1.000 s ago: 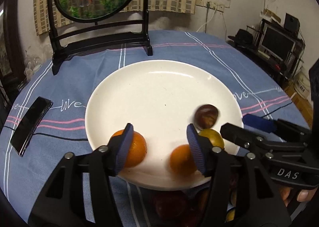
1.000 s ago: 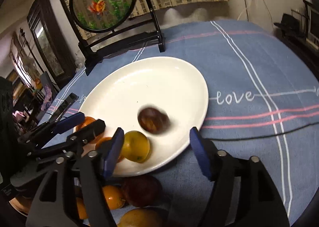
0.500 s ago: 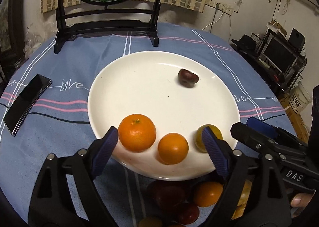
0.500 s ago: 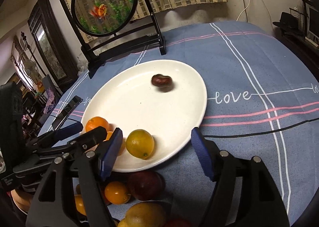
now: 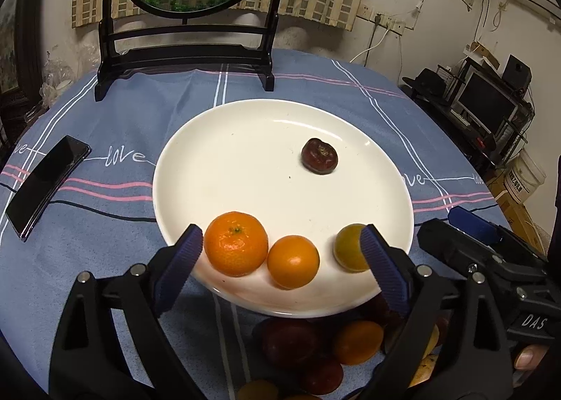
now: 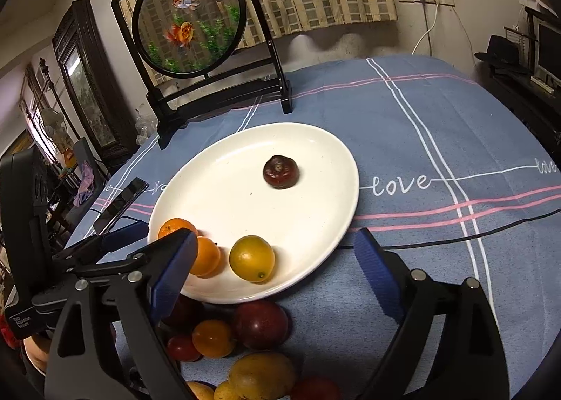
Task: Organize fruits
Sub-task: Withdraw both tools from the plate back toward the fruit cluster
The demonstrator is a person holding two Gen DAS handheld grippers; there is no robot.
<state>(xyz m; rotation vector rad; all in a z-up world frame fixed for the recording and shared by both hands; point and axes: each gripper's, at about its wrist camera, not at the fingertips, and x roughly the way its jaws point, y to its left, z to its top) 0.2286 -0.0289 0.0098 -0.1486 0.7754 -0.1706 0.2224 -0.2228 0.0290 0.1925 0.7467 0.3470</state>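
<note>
Left gripper (image 5: pixel 280 256): jaws spread wide, having just been opening, nothing pinched; the two oranges only show between the pads, clear of both. Right gripper (image 6: pixel 273 259): jaws likewise spread, just opened further within the last moment, empty, framing the near rim of the plate. On the white plate (image 5: pixel 245 140): a large mandarin (image 5: pixel 235 248) touching a smaller orange (image 5: pixel 293 261) along the near edge, a yellow-green citrus (image 5: pixel 349 252) just beside them to the right, and a dark red-brown fruit (image 5: pixel 319 161) alone, well apart toward the far right of the plate. Four fruits plated. Judgement: task partly done, early to middle stage. Still left off the plate, on the cloth against its near rim: a loose pile (image 6: pixel 245 337) with a dark red plum-like fruit, a small orange one, a small red one and several yellow ones lower in frame; exact count cannot be told, some are hidden behind the gripper frames. Bench: round, covered by a blue cloth (image 6: pixel 438 126) with white and pink stripes and the word "love"; a black phone (image 5: pixel 45 186) lies at the left with a thin dark cable running across. At the far edge stands a round goldfish panel (image 6: pixel 189 19) in a black stand. Room: checked curtain, wall sockets, a monitor on a shelf at right.
</note>
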